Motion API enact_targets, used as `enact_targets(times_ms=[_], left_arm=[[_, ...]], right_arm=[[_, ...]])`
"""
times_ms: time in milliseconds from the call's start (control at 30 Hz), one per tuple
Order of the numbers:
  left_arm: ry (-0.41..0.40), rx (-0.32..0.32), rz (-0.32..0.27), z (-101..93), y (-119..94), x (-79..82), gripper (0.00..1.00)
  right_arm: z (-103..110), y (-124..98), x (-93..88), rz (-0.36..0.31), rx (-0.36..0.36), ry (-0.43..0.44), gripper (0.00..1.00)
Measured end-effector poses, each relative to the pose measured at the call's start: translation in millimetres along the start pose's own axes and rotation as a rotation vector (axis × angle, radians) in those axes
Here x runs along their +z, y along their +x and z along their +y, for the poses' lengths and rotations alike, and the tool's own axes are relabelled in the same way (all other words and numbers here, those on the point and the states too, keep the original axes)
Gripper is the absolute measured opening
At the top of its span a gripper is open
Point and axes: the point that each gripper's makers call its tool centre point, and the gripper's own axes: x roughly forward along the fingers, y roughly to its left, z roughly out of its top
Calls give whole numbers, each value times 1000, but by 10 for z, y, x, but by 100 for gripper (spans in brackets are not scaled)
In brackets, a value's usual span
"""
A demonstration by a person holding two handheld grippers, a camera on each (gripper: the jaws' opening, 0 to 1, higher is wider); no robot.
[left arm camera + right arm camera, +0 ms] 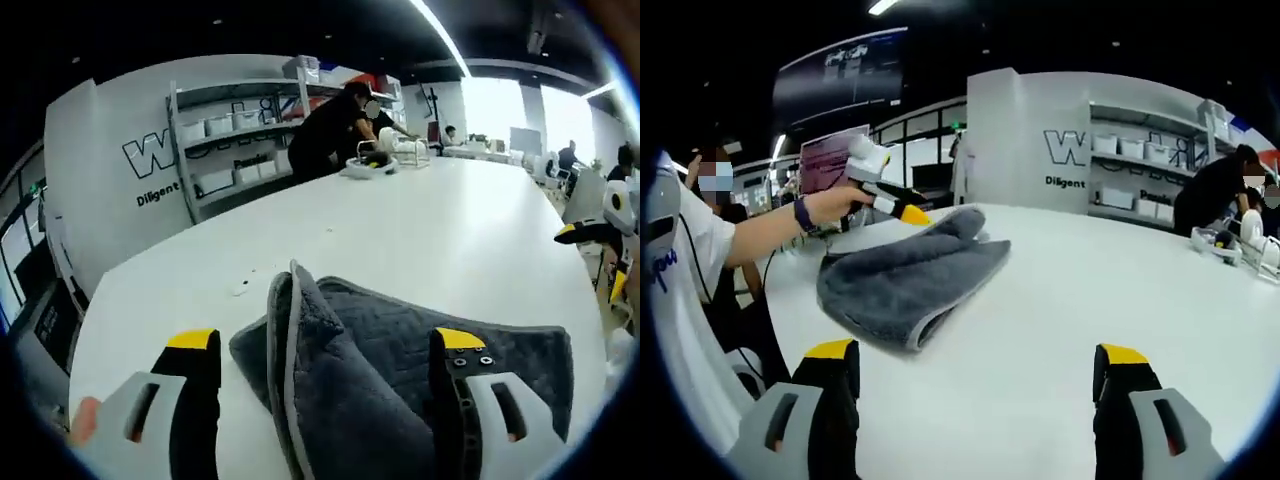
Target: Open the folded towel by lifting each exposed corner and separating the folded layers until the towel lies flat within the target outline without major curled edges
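Plush dark grey cloth on the towel (400, 350), napped and matt, edged with a smooth paler hem; same soft pile at centre left of the right gripper view (905, 275). Smooth, faintly sheeny white top on the table (420, 230). Matt black plastic jaws with yellow tips on the left gripper (325, 345) and right gripper (975, 360), light grey moulded bodies at the lower edge.

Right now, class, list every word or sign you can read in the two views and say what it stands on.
"W", the start of a large outlined word, the rest hidden: grey wall.
"Diligent", below it on the same wall, cut off by the shelving.
A further word behind the shelves: too blurred to read.
The towel: no text visible.
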Motion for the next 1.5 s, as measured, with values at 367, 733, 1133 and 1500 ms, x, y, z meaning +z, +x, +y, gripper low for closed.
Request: enact_targets(times_ms=[367,733,1133,1500], left_arm=[[-15,-13,19,189,336,-179,74],[33,-51,-41,91,224,-32,71],[-2,-102,-60,80,133,-108,66],[-67,-192,-87,44,181,-98,45]], right_arm=[[129,99,229,7,-47,-35,99],[266,385,564,14,-69,-80,99],[414,576,799,14,-56,-90,99],[480,722,979,12,-46,-129,99]])
